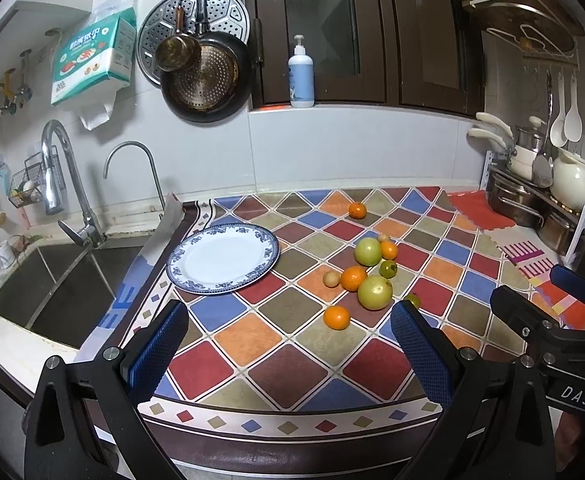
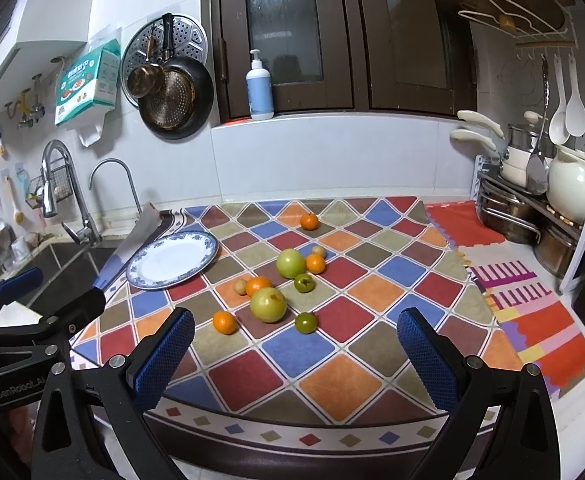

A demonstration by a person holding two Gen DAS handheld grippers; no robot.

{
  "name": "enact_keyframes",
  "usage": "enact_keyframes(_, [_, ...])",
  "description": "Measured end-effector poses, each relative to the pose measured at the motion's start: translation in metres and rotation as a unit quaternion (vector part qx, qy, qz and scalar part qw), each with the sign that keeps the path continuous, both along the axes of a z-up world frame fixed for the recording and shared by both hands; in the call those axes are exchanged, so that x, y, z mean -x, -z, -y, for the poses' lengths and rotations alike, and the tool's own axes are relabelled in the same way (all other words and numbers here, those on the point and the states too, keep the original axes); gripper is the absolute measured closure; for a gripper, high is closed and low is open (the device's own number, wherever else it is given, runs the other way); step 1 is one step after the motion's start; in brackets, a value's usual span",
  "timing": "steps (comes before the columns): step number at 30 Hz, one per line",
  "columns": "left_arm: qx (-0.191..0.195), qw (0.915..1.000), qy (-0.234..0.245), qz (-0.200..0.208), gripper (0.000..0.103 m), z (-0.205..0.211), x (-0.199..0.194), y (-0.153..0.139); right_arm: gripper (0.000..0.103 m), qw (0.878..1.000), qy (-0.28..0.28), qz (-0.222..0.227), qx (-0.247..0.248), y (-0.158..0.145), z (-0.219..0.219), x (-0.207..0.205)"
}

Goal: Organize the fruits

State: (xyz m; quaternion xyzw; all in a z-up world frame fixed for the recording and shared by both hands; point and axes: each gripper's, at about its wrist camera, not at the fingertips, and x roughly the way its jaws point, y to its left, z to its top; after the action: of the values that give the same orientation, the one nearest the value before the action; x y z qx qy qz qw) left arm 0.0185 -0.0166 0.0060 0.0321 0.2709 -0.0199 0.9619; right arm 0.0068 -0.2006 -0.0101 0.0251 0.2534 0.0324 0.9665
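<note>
Several fruits lie loose on the checkered mat: two big green fruits (image 1: 374, 292) (image 1: 368, 251), several oranges (image 1: 336, 317) (image 1: 353, 278) (image 1: 357, 210), small dark-green ones (image 1: 388, 268) and small tan ones (image 1: 331, 279). They also show in the right wrist view, such as the near big green fruit (image 2: 268, 304) and the near orange (image 2: 224, 322). An empty blue-rimmed white plate (image 1: 196, 278) (image 2: 140, 280) sits left of them. My left gripper (image 1: 288, 344) and my right gripper (image 2: 296, 350) are both open and empty, at the counter's front edge, short of the fruit.
A sink (image 1: 52, 280) with two faucets lies left of the mat. Pots, a white pitcher (image 2: 572, 192) and utensils stand on a rack at the right. A striped cloth (image 2: 532, 308) covers the right counter. A soap bottle (image 1: 301, 74) stands on the back ledge.
</note>
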Motion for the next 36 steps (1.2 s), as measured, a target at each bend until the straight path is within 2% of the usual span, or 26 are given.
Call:
enact_keyframes(12, [-0.004, 0.9992, 0.026, -0.029, 0.001, -0.001, -0.042, 0.047, 0.001, 0.999, -0.008, -0.042, 0.011, 0.033, -0.005, -0.04])
enact_keyframes(17, [-0.012, 0.997, 0.058, -0.051, 0.006, 0.005, -0.068, 0.073, 0.001, 0.997, -0.01, -0.07, 0.023, 0.056, -0.006, -0.065])
enact_keyframes(20, [-0.015, 0.9941, 0.082, -0.069, 0.015, 0.009, -0.084, 0.086, 0.002, 0.996, -0.012, -0.085, 0.026, 0.068, -0.005, -0.08])
enact_keyframes(23, [-0.02, 0.9907, 0.106, -0.083, 0.023, 0.015, -0.099, 0.098, 0.008, 0.994, -0.017, -0.103, 0.024, 0.081, -0.003, -0.096])
enact_keyframes(28, [-0.018, 0.9819, 0.153, -0.111, 0.036, 0.023, -0.125, 0.113, 0.021, 0.99, -0.023, -0.134, 0.028, 0.101, -0.004, -0.124])
enact_keyframes(33, [-0.008, 0.9744, 0.179, -0.136, 0.046, 0.028, -0.143, 0.123, 0.033, 0.987, -0.024, -0.16, 0.019, 0.116, -0.003, -0.144])
enact_keyframes(36, [-0.001, 0.9693, 0.191, -0.155, 0.057, 0.029, -0.153, 0.13, 0.04, 0.985, -0.024, -0.169, 0.014, 0.122, -0.003, -0.152])
